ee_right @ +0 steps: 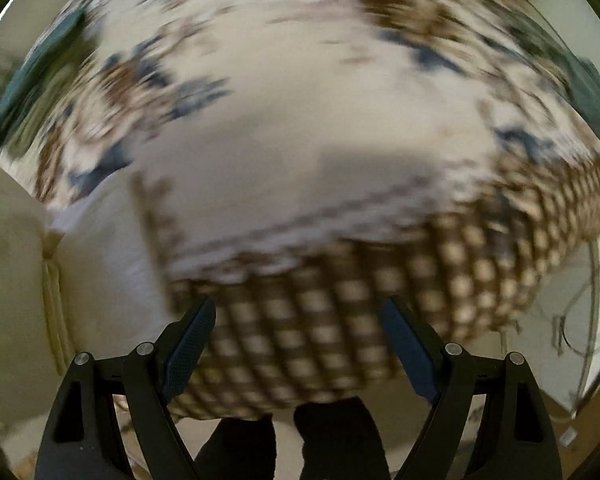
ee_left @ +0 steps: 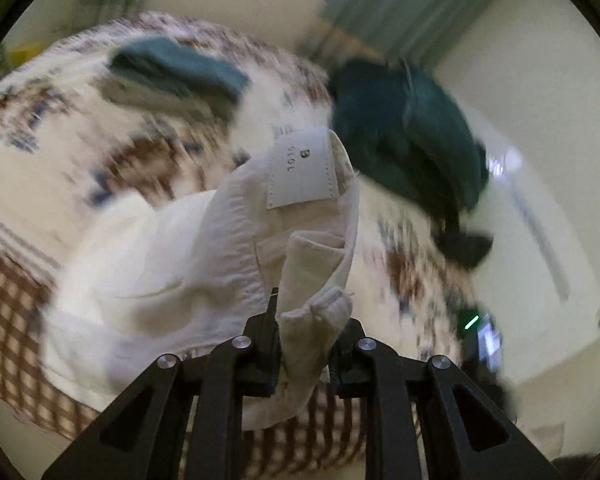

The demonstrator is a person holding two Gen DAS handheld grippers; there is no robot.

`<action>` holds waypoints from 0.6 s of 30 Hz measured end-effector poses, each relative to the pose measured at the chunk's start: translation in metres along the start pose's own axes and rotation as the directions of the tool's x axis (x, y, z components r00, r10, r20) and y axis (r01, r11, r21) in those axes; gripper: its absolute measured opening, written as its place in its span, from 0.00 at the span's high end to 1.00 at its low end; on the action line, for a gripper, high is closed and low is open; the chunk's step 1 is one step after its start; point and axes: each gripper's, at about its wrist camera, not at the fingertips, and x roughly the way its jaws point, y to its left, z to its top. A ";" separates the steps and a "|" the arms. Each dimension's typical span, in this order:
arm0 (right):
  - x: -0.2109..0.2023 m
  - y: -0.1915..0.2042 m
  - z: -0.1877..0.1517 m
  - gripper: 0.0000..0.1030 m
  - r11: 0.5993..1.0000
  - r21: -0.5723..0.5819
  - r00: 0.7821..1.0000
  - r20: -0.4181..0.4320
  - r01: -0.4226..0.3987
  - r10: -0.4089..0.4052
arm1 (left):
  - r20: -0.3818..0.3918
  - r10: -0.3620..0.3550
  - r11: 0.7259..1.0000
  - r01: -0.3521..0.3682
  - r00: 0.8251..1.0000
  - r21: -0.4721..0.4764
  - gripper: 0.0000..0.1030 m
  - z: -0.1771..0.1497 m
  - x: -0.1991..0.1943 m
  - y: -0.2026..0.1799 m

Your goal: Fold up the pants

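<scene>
Clearly the left gripper (ee_left: 306, 320) is clamped on the waistband of the cream pants (ee_left: 180, 248), whose label (ee_left: 302, 168) reads "B", lifted over the patterned cloth (ee_left: 60, 120), while the right gripper (ee_right: 298, 320) hangs wide, holding nothing.

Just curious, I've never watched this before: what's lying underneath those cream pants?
Under the cream pants lies a patterned tablecloth, floral on top with a brown checked border. What the pants cover is hidden. Dark green clothes lie farther back.
</scene>
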 end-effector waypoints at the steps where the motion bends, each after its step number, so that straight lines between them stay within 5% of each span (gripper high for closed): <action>1: -0.001 -0.019 0.000 0.15 1.000 0.030 1.000 0.003 0.008 -0.008 | -0.026 0.005 1.000 -0.004 1.000 0.013 0.86 -0.009 0.011 -0.006; 7: -0.005 -0.078 0.009 0.15 0.995 0.099 1.000 -0.005 0.020 -0.019 | -0.240 0.163 0.986 -0.146 0.957 0.087 0.79 -0.037 0.076 -0.022; 10: -0.009 -0.082 0.007 0.15 0.996 0.082 1.000 -0.002 -0.026 0.026 | -0.251 0.089 0.996 -0.081 0.964 0.045 0.50 -0.026 0.071 -0.029; 12: -0.008 -0.074 0.006 0.10 0.995 0.066 0.997 0.000 -0.079 0.079 | -0.244 0.071 0.997 -0.059 0.967 0.054 0.18 -0.018 0.065 -0.038; 15: -0.009 -0.057 0.009 0.05 0.980 0.047 0.981 -0.008 -0.194 0.195 | -0.221 0.062 0.997 -0.049 0.973 0.064 0.16 0.005 0.047 -0.040; 18: 0.000 -0.029 0.019 0.05 0.943 0.020 0.943 -0.024 -0.332 0.333 | -0.203 0.148 0.989 -0.141 0.968 0.049 0.16 0.042 0.031 -0.005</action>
